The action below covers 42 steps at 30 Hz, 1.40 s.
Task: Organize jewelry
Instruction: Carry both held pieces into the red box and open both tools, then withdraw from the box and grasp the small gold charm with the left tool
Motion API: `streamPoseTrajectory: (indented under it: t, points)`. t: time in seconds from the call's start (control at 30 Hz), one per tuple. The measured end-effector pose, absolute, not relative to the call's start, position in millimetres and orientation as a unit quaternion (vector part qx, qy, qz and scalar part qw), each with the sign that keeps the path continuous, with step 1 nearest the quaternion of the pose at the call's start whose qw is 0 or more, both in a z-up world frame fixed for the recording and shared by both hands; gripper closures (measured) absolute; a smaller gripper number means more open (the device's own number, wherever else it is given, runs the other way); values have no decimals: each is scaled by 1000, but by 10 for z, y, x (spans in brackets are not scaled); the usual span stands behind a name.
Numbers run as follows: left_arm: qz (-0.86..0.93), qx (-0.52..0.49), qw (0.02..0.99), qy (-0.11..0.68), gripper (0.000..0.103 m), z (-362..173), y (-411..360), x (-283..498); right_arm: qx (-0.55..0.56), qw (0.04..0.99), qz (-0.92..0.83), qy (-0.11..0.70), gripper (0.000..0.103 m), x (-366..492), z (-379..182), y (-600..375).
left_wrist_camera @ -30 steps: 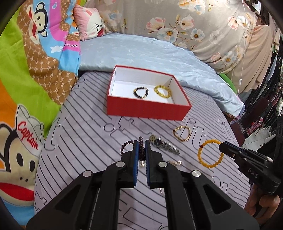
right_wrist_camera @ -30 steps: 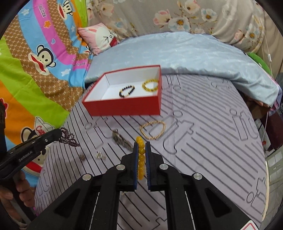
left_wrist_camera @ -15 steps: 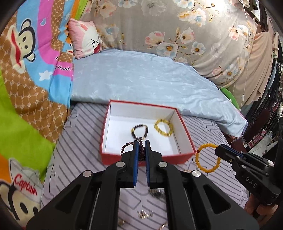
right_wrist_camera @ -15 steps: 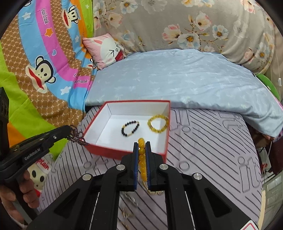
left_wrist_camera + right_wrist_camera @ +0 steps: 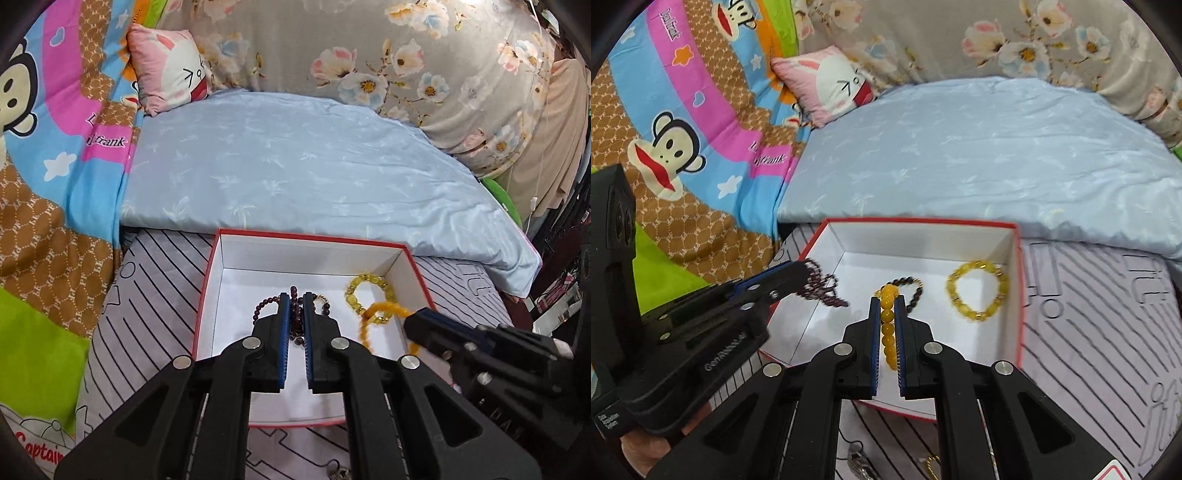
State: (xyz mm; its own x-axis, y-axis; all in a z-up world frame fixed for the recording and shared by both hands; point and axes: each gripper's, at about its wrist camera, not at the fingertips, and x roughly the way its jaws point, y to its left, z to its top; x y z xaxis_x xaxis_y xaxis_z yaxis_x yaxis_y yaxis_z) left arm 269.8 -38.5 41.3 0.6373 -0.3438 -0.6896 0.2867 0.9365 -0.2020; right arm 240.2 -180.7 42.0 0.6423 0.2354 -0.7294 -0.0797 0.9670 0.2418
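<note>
Both carriers have advanced from the bedspread to above the red box [image 5: 207, 291]. Left hand-held gripper [image 5: 294, 295] stays clamped on the dark bead bracelet [image 5: 294, 325]; right hand-held gripper [image 5: 886, 301] on the amber bracelet [image 5: 888, 332]. Release is due next.

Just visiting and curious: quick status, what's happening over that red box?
Left hand-held gripper shut on dark bead bracelet. Right hand-held gripper shut on orange bead bracelet. Both over red box; two bracelets already inside. Nothing blocking.

Both grippers arrive over the box

The left gripper [image 5: 294, 297] with the dark bracelet [image 5: 294, 325] and the right gripper [image 5: 887, 301] with the orange bracelet [image 5: 887, 325] now hang above the red box [image 5: 1018, 295] instead of the striped sheet [image 5: 1089, 332].
</note>
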Motion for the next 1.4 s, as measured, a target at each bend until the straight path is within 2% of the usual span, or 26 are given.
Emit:
streamPoseTrajectory:
  t: [0.33,0.6,0.67,0.7,0.73,0.9,1.4]
  points:
    - [-158,-28,894,419,97,82,-419,2967,87,883,62,457,96,2712,-77,-1875]
    - [-136,-15,896,422,95,-52,-441,3022,54,892,22,448,94,2729,-117,-1977]
    - [-127,-16,902,412,80,-28,-417,3004,51,897,13,439,86,2698,-66,-1993]
    - [-118,-16,905,408,59,-10,-395,2993,52,900,8,433,80,2673,-32,-2010]
    - [-110,-18,908,404,48,13,-377,2983,52,903,5,427,78,2643,9,-2031]
    - [-98,-33,918,384,48,143,-218,2873,65,910,-4,410,74,2409,170,-2138]
    - [-96,-38,908,407,48,159,68,2111,75,897,-14,435,74,1504,117,-2161]
